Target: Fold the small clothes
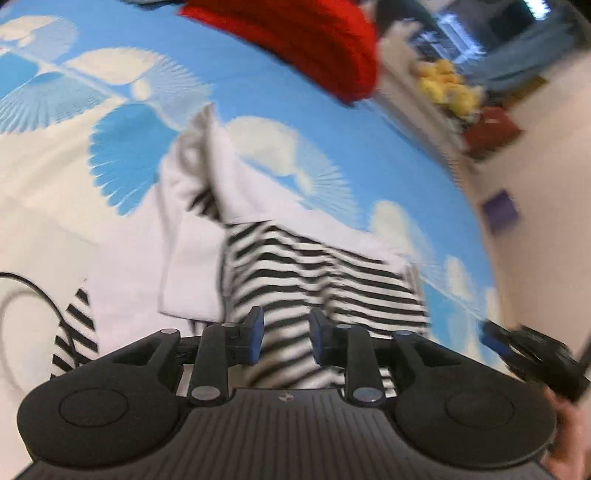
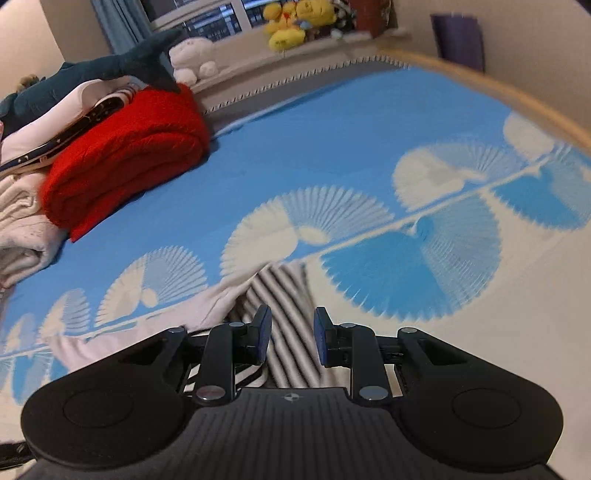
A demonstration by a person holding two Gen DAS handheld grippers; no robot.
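A small white garment with black-and-white striped parts point(image 1: 295, 266) lies crumpled on the blue and white bed cover point(image 1: 280, 99). My left gripper point(image 1: 286, 334) is open just above its striped part, holding nothing. In the right wrist view the same garment point(image 2: 284, 295) lies under my right gripper point(image 2: 291, 334), which is open with the striped cloth between and below the pads. The right gripper also shows at the right edge of the left wrist view point(image 1: 524, 347).
A folded red knit point(image 2: 125, 151) lies on a pile of folded clothes point(image 2: 22, 206) at the far left, with a plush shark point(image 2: 92, 70) behind. Plush toys point(image 2: 291, 22) line the windowsill. The bed's edge point(image 2: 517, 96) runs on the right. A black cable point(image 1: 44, 295) lies at left.
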